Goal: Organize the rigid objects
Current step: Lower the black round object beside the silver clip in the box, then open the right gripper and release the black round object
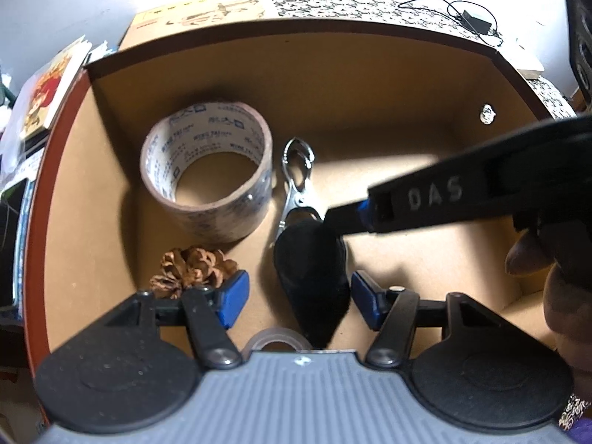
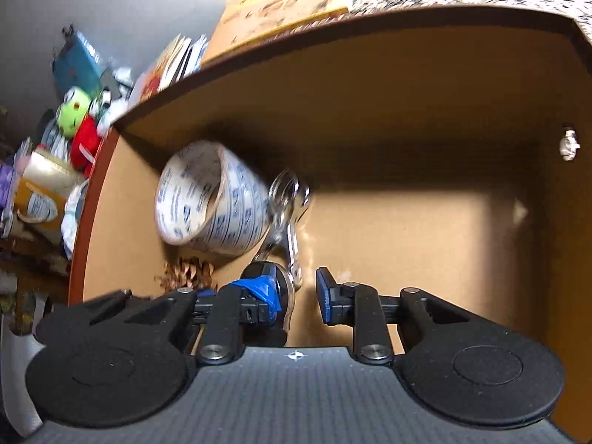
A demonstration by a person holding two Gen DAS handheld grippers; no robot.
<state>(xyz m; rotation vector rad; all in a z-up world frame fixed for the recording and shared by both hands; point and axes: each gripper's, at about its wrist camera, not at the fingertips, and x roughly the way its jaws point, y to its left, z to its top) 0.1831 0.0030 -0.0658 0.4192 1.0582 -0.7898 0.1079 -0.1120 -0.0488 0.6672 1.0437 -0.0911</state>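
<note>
Left wrist view: left gripper (image 1: 299, 298) spread wide inside cardboard box (image 1: 333, 74), straddling black-handled metal clip (image 1: 309, 259) on floor beside tape roll (image 1: 207, 170) and pinecone (image 1: 192, 270), likely grouped for tidiness.

Right wrist view: right gripper (image 2: 299, 296) spread, empty, finger tip reaching clip (image 2: 286, 222).

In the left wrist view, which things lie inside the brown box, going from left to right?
Brown dried pine cone → printed roll of packing tape → silver metal clip with black handles → small white round hole in the box's right wall.
</note>
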